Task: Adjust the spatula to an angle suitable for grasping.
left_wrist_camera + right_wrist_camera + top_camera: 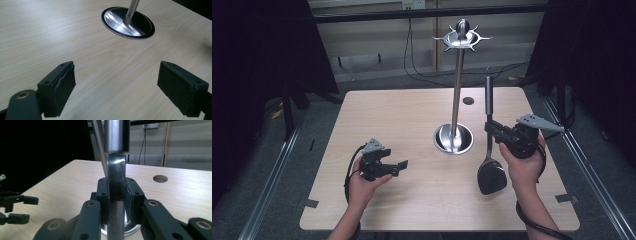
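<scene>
While the right gripper (493, 131) clamps the spatula (489, 150) by its shaft, both pads pressed tight against the flat metal just below the round handle, the utensil hangs upright with its black blade (491, 176) lowest. Blade sits low over the table (377, 120); contact with the wood cannot be told. Landmark: the steel stand (455, 90), a tall pole on a round mirrored base, hooked crown at top. Spatula lies just right of that base, handle rising beside the pole, apart from it. Right gripper view confirms the hold: the spatula shaft (116, 192) pinched between the pads, stand base low behind it, round table hole (160, 178) farther off to the right. Left gripper (396, 166) rests well left of the stand base, on the near side. Left gripper view: jaws spread wide, bare wood between them, the stand base (128, 22) ahead.
</scene>
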`<state>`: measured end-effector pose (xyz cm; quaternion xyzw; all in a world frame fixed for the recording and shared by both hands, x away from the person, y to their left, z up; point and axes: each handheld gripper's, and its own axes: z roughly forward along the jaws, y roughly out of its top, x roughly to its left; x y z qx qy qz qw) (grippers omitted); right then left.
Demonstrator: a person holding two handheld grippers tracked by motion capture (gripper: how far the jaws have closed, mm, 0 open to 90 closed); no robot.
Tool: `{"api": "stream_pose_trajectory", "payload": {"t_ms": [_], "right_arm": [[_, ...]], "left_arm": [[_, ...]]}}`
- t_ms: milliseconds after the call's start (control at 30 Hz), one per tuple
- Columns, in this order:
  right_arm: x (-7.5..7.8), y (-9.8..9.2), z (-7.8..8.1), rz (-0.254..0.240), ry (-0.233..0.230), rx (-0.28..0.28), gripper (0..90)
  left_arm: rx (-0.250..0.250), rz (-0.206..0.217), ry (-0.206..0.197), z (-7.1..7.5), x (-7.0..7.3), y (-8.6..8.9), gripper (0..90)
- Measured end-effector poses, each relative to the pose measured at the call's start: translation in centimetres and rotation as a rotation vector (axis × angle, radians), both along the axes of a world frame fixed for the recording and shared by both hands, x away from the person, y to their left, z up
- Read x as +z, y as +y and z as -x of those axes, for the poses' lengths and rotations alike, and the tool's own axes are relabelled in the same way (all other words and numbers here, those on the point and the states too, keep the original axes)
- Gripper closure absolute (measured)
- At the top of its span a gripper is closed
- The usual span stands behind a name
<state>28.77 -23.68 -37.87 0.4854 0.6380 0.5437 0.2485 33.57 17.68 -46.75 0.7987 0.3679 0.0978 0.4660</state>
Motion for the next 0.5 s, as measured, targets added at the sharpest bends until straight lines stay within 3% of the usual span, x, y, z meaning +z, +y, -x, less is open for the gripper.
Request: {"api": "stream_pose_trajectory", "payload": {"t_ms": [167, 333, 500], "right_arm": [[0.4, 0.5, 0.5, -0.016, -0.028, 0.017, 76.0], [0.9, 1.0, 1.0, 0.007, -0.054, 0.046, 76.0], [1.4, 0.9, 1.1, -0.002, -0.071, 0.056, 76.0]], "left_arm": [[0.002, 0.003, 0.003, 0.0, 0.0, 0.0, 14.5], [0.007, 0.004, 0.002, 0.1, 0.1, 0.1, 14.5], [0.005, 0.004, 0.001, 0.1, 0.1, 0.1, 14.5]]}}
